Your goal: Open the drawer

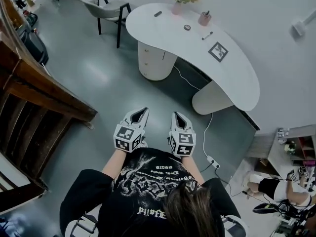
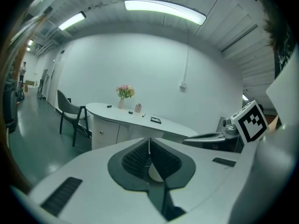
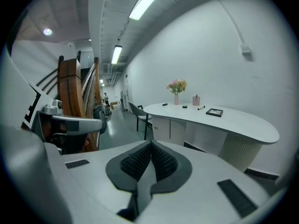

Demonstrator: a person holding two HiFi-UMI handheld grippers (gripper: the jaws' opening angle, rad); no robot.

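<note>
Head view: my left gripper point(image 1: 142, 111) and right gripper point(image 1: 177, 115), jaws pressed together on nothing, sit side by side; white desk point(image 1: 237, 78) with drawers point(image 1: 149, 58) at twelve o'clock.

The right gripper point(image 3: 150, 144), jaws together and empty, faces a far curved white desk point(image 3: 243, 122) bearing a slim vase of pink flowers point(image 3: 176, 88).

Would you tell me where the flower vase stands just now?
Head view, top centre: the flower vase stands on the white desk, just left of the pink cup.
</note>
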